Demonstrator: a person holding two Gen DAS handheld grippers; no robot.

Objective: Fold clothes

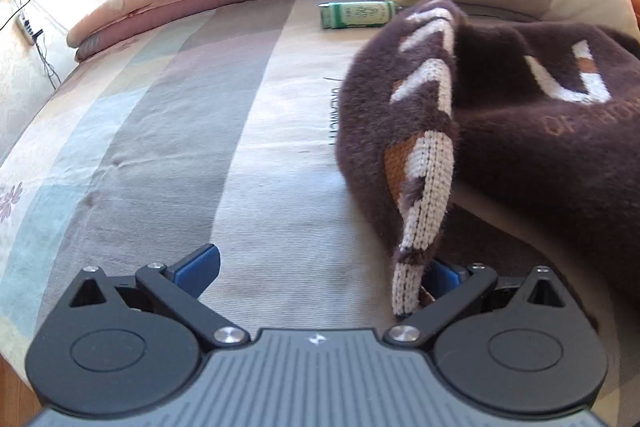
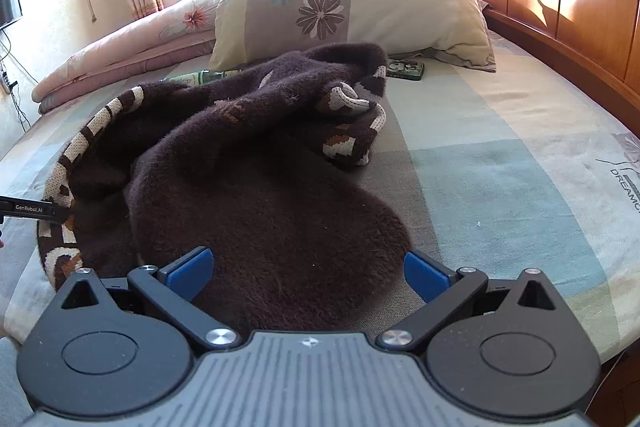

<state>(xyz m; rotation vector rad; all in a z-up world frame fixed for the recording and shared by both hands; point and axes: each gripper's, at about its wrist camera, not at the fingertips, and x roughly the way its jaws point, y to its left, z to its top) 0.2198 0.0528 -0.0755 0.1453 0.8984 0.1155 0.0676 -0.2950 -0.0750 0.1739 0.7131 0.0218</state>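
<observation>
The fuzzy dark-brown knitted sweater (image 2: 240, 163) lay rumpled on the striped bedsheet (image 2: 500, 163). Both the left gripper (image 1: 320, 273) and right gripper (image 2: 308, 273) gaped wide, holding nothing. Folding well likely required pinching its patterned hem (image 1: 420, 211) squarely and spreading it flat.

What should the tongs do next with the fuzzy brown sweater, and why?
Probably close the left tongs on the sweater's patterned hem. Both tongs are open and hold nothing; the hem hangs by the left tongs' right pad, and the sweater lies bunched on the bed.
</observation>
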